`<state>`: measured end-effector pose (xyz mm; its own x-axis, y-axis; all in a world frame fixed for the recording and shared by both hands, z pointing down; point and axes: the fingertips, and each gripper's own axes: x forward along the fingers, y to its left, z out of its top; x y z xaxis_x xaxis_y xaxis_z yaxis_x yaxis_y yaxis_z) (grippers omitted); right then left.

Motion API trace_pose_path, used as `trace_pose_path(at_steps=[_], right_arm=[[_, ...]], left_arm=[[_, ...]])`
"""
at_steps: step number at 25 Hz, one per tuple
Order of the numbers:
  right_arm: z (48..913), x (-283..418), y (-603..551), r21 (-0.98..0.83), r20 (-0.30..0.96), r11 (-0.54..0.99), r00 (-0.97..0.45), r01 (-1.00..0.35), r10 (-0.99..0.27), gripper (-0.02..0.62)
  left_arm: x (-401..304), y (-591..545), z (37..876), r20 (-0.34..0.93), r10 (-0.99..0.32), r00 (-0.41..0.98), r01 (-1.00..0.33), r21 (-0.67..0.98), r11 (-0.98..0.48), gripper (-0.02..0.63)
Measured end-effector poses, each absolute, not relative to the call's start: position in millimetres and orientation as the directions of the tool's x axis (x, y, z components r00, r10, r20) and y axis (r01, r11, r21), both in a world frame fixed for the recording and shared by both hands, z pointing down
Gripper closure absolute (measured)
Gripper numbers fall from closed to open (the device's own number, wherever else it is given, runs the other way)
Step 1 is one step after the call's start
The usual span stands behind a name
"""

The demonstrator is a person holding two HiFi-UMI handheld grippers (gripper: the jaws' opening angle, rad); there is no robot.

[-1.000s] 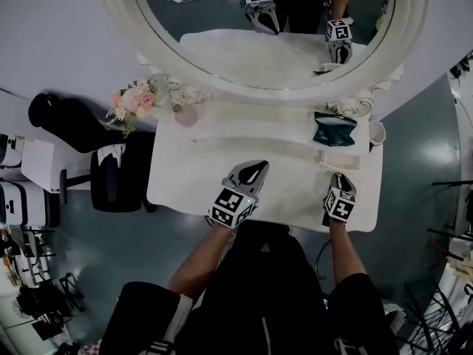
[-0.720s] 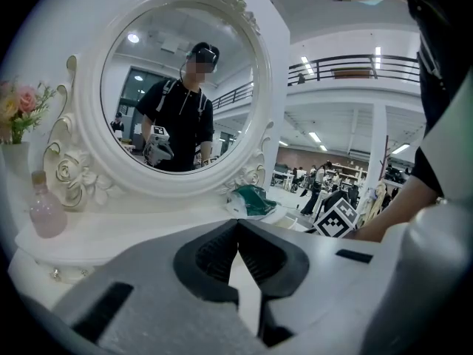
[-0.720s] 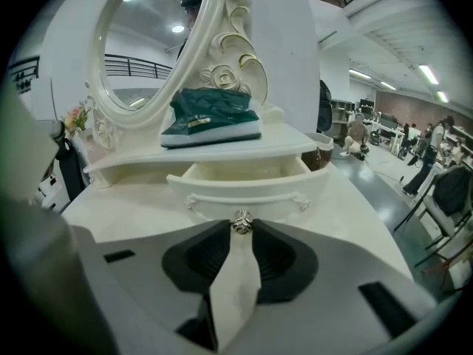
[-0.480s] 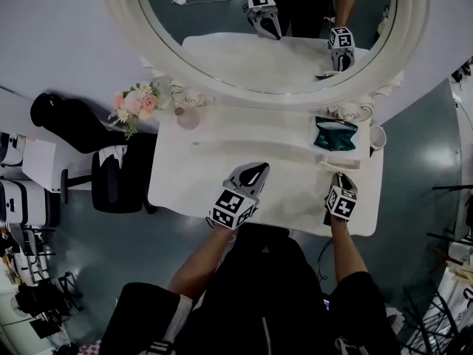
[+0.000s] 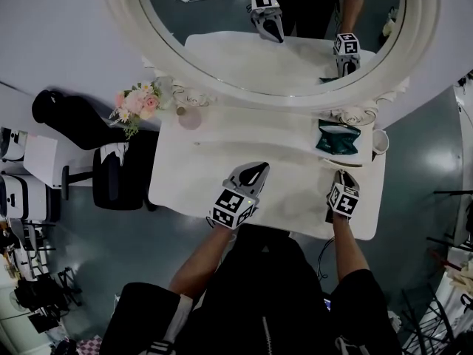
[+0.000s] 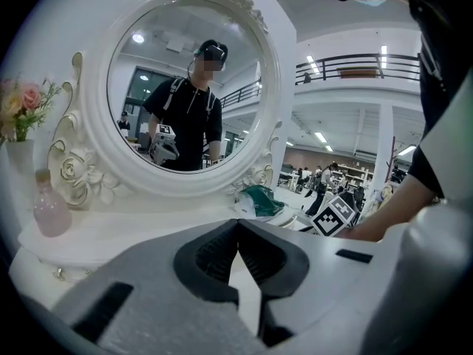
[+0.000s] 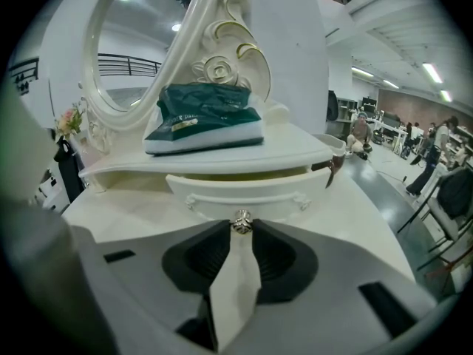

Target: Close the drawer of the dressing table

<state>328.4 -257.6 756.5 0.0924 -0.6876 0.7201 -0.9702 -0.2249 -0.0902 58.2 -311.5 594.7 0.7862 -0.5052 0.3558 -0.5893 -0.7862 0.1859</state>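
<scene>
Beneath the green packet (image 7: 203, 117), right claw (image 7: 241, 228) pinches the drawer knob (image 7: 242, 220) — left claw (image 6: 236, 223) closed.

You stand on a dark grey, glossy floor (image 5: 425, 135), facing a plain white wall (image 5: 52, 43). At your left a black chair (image 5: 122, 187) stands on that floor. Off to your right the room opens into a bright hall: a white column (image 6: 382, 150), a railed gallery (image 6: 355, 63) above, strip lights (image 7: 432, 72) along the ceiling.
</scene>
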Motion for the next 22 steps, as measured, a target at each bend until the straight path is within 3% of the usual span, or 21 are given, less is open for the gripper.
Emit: trace_pose_path(at_steps=[22], right_arm=[[756.2, 337.9, -284.1, -0.083, 0.706, -0.232, 0.107, -0.969, -0.7, 0.5]], left_arm=[[46.0, -326.3, 596.5, 0.363, -0.537, 0.762, -0.625, 0.195, -0.756, 0.601]])
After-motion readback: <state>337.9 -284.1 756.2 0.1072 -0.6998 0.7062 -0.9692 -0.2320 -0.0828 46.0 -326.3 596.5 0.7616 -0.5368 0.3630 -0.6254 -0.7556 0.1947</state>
